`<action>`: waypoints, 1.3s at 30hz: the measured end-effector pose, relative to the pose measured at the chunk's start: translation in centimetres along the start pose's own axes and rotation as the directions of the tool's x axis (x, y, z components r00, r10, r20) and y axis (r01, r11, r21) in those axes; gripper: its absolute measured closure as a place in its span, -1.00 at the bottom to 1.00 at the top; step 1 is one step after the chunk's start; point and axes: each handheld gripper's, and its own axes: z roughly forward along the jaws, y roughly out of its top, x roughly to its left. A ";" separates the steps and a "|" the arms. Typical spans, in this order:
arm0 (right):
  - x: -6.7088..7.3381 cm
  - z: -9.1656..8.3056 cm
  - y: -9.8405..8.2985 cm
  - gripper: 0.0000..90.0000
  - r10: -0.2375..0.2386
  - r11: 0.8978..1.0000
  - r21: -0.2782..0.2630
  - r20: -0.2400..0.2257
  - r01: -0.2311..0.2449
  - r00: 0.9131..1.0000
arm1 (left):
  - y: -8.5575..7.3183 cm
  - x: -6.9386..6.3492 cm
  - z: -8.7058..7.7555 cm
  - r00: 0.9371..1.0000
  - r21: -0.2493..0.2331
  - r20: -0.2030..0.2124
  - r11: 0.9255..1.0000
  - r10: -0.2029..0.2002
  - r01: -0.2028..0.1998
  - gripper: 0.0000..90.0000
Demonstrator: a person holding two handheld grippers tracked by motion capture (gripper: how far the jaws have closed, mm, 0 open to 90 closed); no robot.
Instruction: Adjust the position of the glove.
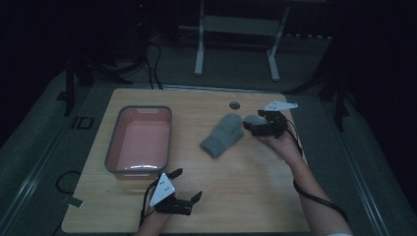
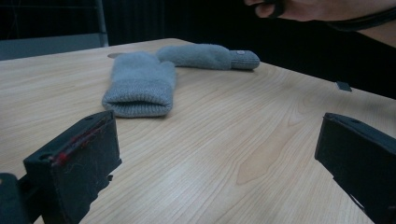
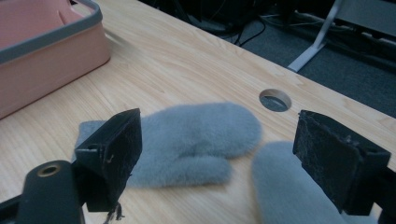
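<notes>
The wooden table (image 1: 236, 196) carries everything, and I take the pink basin (image 1: 139, 141) with its grey rim as the landmark. The basin stands on the left half of the table. To the right of the basin, a little apart from it, lies a grey mitten (image 1: 223, 135) flat on the wood, with its cuff toward the person. A second grey mitten (image 1: 252, 119) lies further from the basin, touching the first one near its tip. The right gripper (image 1: 256, 124) hovers just over this second mitten; its jaws stand wide apart and hold nothing, with the mitten (image 3: 289, 191) below between them. The left gripper (image 1: 187, 184) rests near the front corner of the basin, jaws also wide apart and empty.
</notes>
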 end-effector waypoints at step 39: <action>1.5 13.3 -3.2 0.21 -0.081 0.965 0.242 -0.084 0.099 0.993 | 0.2 -0.3 -0.3 1.000 0.017 0.026 1.000 -0.011 0.011 -0.99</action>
